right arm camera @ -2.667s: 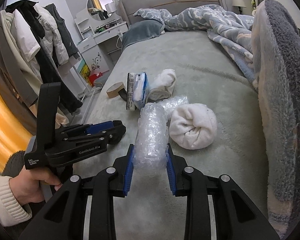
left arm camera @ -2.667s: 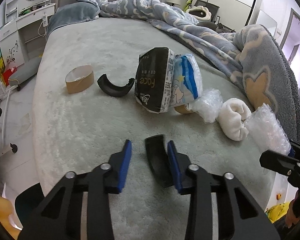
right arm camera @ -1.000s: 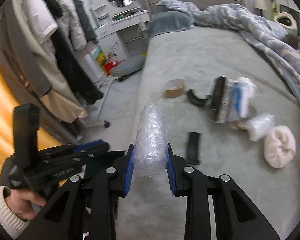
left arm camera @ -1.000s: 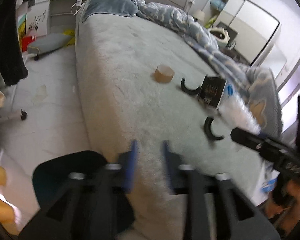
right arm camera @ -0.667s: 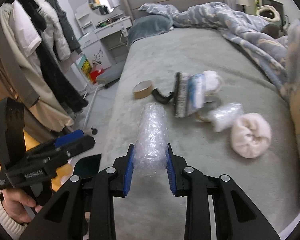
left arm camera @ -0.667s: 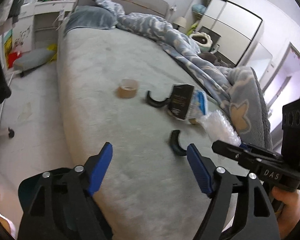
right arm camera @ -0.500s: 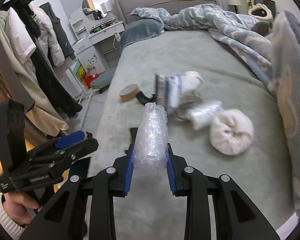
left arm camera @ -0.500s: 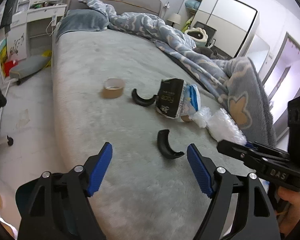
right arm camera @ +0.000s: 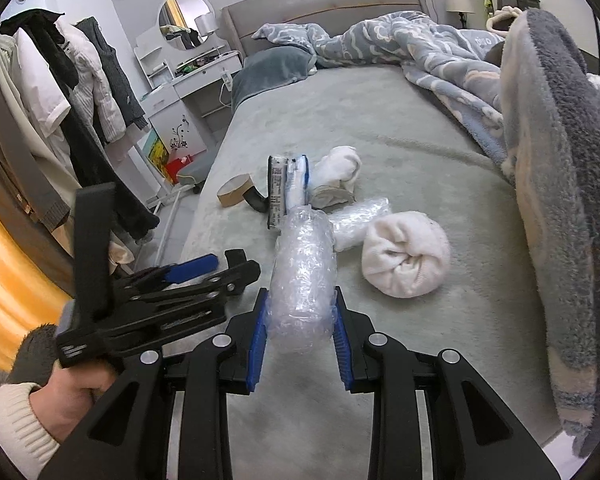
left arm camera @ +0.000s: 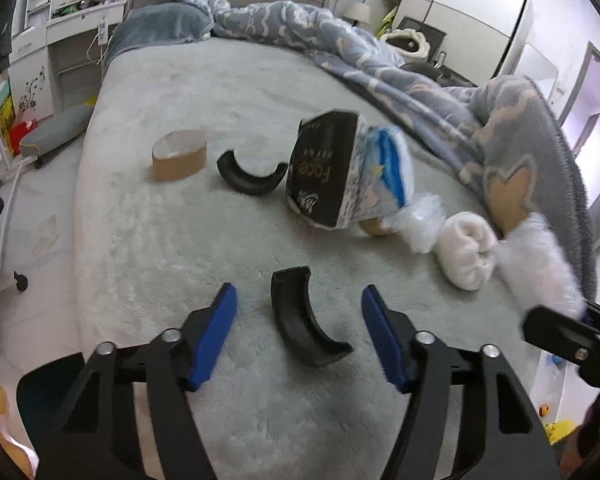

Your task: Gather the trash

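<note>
Right wrist: fingers (right arm camera: 342, 340) clamping bubble wrap (right arm camera: 302, 280).

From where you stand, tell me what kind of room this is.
A lived-in bedroom, almost certainly. A large bed with a padded headboard and a rumpled blue duvet fills the view; a white dressing table with a round mirror stands beside it, and coats hang along the wall.
</note>
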Demonstrator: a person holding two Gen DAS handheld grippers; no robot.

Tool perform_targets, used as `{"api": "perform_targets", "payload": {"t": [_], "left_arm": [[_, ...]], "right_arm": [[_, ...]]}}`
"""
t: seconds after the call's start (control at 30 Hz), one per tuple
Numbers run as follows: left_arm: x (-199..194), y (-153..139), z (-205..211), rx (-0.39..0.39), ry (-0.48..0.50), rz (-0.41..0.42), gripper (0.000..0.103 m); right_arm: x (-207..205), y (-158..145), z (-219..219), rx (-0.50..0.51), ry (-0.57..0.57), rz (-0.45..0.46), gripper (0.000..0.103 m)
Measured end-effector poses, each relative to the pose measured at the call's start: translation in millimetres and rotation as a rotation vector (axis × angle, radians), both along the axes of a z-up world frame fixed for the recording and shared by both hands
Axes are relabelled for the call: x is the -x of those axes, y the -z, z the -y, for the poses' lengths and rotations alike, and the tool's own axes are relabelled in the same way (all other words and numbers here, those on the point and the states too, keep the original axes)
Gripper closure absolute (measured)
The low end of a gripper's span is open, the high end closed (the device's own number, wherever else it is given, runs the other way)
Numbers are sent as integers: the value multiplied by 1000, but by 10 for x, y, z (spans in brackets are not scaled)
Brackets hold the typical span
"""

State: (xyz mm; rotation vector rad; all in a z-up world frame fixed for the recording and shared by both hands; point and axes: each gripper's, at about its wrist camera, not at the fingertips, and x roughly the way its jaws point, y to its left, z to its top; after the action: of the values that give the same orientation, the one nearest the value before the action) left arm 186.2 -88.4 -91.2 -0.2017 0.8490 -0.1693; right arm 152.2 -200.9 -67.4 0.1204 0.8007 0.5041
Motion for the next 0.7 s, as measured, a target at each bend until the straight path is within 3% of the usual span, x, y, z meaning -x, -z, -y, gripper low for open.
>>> {"api": "perform_targets", "payload": {"t": [0.37, 0.7], "left_arm": [[-118, 75, -59, -27, -34, -12, 78], [54, -42, -87, -12, 32, 27, 80]], "right_arm": [[81, -205, 44, -124, -48, 55, 73], [85, -393, -248, -153, -76, 87, 73]]}}
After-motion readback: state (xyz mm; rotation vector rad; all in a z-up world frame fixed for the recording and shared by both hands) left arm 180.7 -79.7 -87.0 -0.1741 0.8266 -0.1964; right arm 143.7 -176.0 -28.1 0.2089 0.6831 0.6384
